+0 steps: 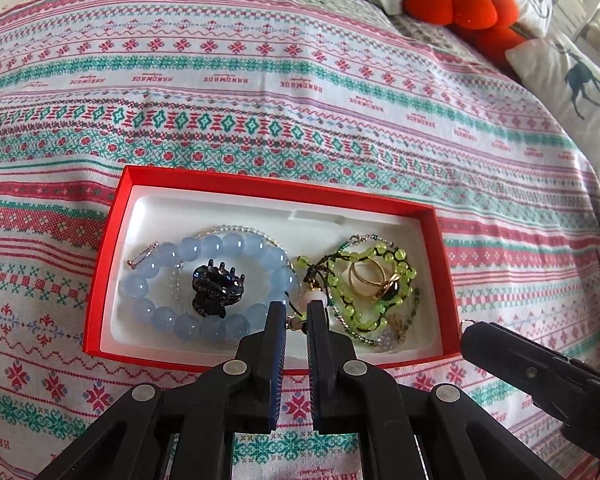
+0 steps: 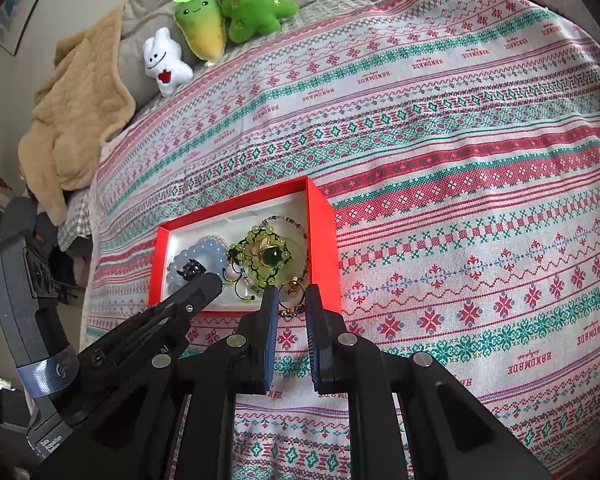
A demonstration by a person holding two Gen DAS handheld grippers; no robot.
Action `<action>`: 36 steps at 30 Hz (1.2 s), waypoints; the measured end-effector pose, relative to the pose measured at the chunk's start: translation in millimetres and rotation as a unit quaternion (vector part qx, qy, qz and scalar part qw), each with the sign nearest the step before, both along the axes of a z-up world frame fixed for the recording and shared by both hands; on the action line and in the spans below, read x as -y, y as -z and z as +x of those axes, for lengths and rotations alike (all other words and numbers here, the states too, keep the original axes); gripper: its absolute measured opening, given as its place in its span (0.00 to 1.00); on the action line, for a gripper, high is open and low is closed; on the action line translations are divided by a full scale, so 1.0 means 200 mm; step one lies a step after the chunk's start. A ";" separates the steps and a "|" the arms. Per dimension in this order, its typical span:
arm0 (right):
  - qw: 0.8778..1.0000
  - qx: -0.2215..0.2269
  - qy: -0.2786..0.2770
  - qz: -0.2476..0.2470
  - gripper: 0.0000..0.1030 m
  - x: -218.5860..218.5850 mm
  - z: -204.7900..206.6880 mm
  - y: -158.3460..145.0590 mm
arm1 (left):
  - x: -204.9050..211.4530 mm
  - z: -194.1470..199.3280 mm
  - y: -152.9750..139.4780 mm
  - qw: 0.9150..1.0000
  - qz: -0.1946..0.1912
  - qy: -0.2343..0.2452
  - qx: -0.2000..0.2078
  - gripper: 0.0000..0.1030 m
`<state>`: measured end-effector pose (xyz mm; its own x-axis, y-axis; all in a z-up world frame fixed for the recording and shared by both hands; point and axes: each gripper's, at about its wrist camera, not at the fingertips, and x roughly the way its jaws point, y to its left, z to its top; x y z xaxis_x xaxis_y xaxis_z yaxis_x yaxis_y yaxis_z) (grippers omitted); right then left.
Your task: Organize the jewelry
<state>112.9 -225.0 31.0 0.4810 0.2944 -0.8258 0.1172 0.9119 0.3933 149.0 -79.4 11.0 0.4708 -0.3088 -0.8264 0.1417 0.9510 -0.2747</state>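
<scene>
Two tools (image 1: 296,312), one red box (image 1: 112,232), one hair claw (image 1: 217,289)

"HANDMADE" repeated on bedspread (image 1: 300,80)

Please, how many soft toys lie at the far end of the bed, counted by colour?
white soft toy: 1
yellow-green soft toy: 1
green soft toy: 1
red soft toy: 1
Total: 4
</scene>
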 end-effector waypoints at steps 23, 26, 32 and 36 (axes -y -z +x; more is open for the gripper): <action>0.999 0.024 -0.035 -0.032 0.40 -0.08 0.01 -0.04 | -0.23 -0.37 -0.06 0.997 0.070 -0.021 0.009 0.79; 0.997 0.032 -0.041 -0.051 0.43 -0.10 -0.05 -0.09 | -0.26 -0.40 -0.05 0.997 0.074 -0.028 0.005 0.85; 0.993 0.027 -0.056 -0.104 0.58 -0.13 -0.22 -0.13 | -0.28 -0.48 -0.05 0.995 0.094 -0.041 0.003 0.91; 0.988 0.021 -0.063 -0.138 0.64 -0.15 -0.34 -0.14 | -0.26 -0.55 -0.03 0.992 0.117 -0.047 -0.003 0.98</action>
<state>45.2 -195.7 59.0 0.4912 0.1193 -0.8628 -0.0145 0.9916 0.1288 40.0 -26.8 17.4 0.4835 -0.0624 -0.8731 0.0486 0.9978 -0.0444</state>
